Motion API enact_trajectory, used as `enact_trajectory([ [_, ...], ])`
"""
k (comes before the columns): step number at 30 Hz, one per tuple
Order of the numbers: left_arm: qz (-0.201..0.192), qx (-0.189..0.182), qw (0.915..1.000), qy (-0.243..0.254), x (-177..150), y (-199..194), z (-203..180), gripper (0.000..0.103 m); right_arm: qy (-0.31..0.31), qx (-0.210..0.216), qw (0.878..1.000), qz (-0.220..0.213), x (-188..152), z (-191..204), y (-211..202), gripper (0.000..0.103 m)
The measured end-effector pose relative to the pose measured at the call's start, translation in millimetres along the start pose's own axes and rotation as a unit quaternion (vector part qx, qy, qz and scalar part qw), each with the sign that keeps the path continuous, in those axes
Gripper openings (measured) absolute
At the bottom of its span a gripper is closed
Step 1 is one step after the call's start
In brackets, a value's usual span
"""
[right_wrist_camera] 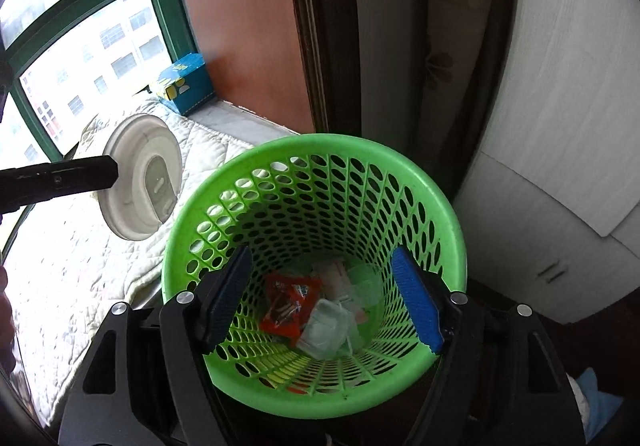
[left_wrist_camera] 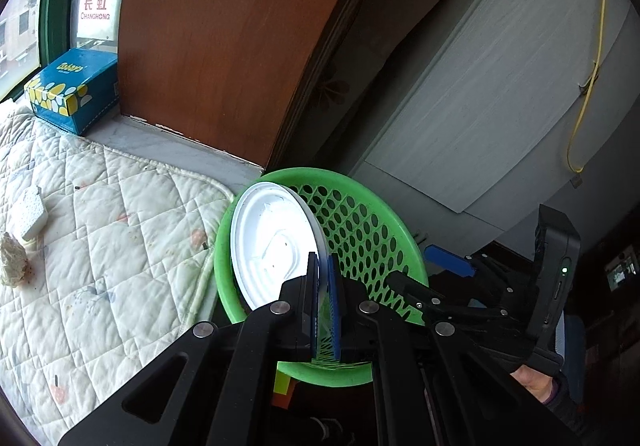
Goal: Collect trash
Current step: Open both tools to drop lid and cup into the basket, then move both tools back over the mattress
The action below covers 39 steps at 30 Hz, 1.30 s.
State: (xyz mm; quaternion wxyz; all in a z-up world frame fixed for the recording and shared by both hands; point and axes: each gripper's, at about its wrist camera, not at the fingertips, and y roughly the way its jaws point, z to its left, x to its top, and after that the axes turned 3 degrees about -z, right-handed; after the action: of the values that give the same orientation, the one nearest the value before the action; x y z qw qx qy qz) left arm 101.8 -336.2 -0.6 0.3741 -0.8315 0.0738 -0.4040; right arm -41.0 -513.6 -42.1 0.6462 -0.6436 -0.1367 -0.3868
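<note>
Left gripper (left_wrist_camera: 324,266): jaws clamped on white round plastic lid's (left_wrist_camera: 268,242) rim, lid on edge just over green perforated plastic basket's (right_wrist_camera: 456,230) near-left rim. Right gripper (right_wrist_camera: 324,298): jaws apart, empty, above basket. Release should drop lid inside.

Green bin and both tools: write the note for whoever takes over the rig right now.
Left tool: shut on the white lid, held on edge beside the bin's rim, not yet dropped in.
Right tool: open, empty, over the bin mouth.
In the bin: red wrapper, clear plastic box, other small scraps.
On the quilt: crumpled tissue and a white block; whether the block is trash I cannot tell.
Tissue box on the sill, not trash.
Left to do: drop the lid in, then fetch the tissue.
</note>
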Motion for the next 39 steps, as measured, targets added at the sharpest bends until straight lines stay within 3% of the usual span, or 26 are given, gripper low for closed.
enact_trajectory([
  [14,0.038,-0.002,0.9993,-0.007,-6,45,-7,0.006,0.013,-0.007,1.000,-0.015,-6,-13,-13,0.076],
  [18,0.037,0.004,0.9993,-0.007,-11,47,-7,0.028,0.013,-0.006,1.000,-0.015,-7,-13,-13,0.077],
  [19,0.035,0.009,0.9993,-0.007,-11,46,-6,0.037,0.014,-0.006,1.000,-0.015,-7,-13,-13,0.077],
  [25,0.014,0.047,0.9988,-0.002,-13,28,6,0.055,0.011,0.003,1.000,-0.015,-7,-7,-12,0.077],
  [33,0.004,0.094,0.9954,-0.022,-22,-3,46,0.060,-0.011,0.025,1.000,-0.013,2,19,-2,0.078],
  [39,-0.010,0.160,0.9857,-0.050,-28,-31,95,0.060,-0.028,0.045,0.999,-0.008,10,46,8,0.078],
])
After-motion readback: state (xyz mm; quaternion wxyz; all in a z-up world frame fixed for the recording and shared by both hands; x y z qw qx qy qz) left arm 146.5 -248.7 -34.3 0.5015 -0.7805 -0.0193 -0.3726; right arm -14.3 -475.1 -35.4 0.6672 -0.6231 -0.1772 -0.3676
